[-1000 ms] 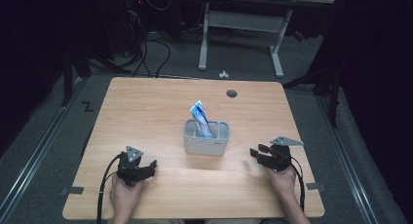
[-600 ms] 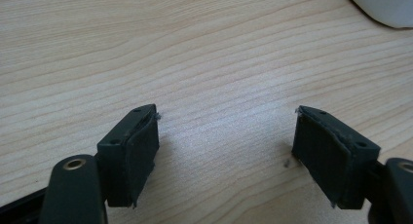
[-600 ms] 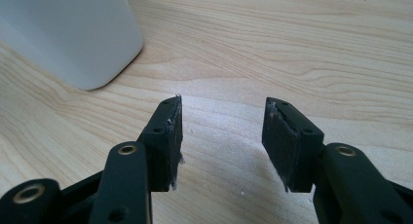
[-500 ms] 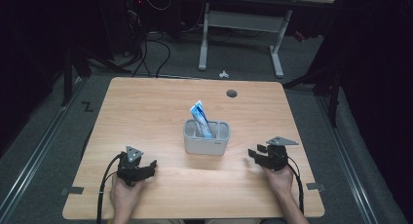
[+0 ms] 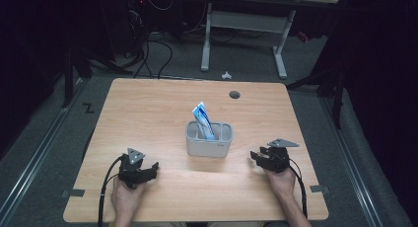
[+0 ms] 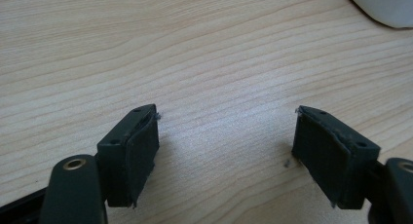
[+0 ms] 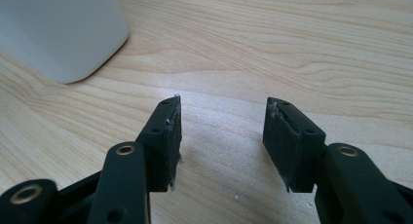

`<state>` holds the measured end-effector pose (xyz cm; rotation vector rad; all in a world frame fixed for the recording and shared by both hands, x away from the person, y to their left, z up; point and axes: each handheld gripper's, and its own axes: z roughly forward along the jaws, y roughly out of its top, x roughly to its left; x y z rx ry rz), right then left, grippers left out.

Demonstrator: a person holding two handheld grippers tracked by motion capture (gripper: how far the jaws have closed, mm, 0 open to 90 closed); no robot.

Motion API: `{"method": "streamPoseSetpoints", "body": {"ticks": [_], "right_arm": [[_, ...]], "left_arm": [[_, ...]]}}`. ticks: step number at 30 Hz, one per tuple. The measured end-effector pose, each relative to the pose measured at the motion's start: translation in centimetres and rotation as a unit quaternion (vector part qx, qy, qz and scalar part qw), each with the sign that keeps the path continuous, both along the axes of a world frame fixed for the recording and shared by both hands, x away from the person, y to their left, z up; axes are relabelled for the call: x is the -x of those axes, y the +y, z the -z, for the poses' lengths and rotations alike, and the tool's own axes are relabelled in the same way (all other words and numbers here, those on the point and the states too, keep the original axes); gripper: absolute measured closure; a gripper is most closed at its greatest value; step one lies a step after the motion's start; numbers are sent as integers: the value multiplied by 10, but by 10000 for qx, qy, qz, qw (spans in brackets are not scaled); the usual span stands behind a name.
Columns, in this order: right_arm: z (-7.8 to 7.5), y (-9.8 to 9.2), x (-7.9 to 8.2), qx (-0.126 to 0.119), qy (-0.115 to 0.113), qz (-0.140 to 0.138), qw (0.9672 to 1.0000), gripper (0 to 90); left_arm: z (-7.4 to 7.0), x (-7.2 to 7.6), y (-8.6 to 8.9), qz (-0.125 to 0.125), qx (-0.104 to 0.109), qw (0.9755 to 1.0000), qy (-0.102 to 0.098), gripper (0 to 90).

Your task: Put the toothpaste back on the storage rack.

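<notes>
A grey two-compartment holder (image 5: 209,139) stands near the middle of the wooden table (image 5: 148,118), with a blue and white toothpaste tube (image 5: 202,119) leaning upright in it. My left gripper (image 5: 153,167) rests low at the front left, held by a hand; its jaws stand wide apart with bare wood between them (image 6: 226,131). My right gripper (image 5: 255,157) sits at the front right, just right of the holder, open and empty (image 7: 221,121). The holder's rounded corner (image 7: 58,34) shows at the upper left of the right gripper view, and its edge (image 6: 384,7) at the top right of the left gripper view.
A round cable hole (image 5: 234,94) lies near the table's far edge. Beyond the table stand a white desk frame (image 5: 244,34) and cables on the dark floor (image 5: 157,54). Metal rails (image 5: 34,153) run along the floor at both sides.
My right gripper has shifted slightly left toward the holder. The left gripper and the holder have stayed put.
</notes>
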<state>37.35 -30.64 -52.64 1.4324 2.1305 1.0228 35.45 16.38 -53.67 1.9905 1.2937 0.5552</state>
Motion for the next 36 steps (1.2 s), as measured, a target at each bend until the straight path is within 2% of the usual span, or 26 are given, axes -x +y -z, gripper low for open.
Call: {"method": "streamPoseSetpoints", "body": {"ticks": [11, 12, 14, 15, 16, 36], "right_arm": [[4, 4, -1, 123, -17, 10, 9999, 468], [4, 5, -1, 160, -15, 12, 9999, 463], [4, 10, 0, 465, -101, -44, 9989, 445], [4, 10, 0, 465, -101, -44, 9989, 445], [4, 12, 1, 563, -155, -68, 9983, 445], [4, 12, 1, 534, -123, -27, 9985, 425]], "left_arm": [[0, 0, 0, 1, -1, 10000, 0, 254], [0, 0, 0, 0, -1, 10000, 0, 254], [0, 0, 0, 1, -1, 10000, 0, 254], [0, 0, 0, 1, -1, 10000, 0, 254], [0, 0, 0, 2, 0, 10000, 1, 254], [0, 0, 0, 1, 3, 10000, 2, 254]]}}
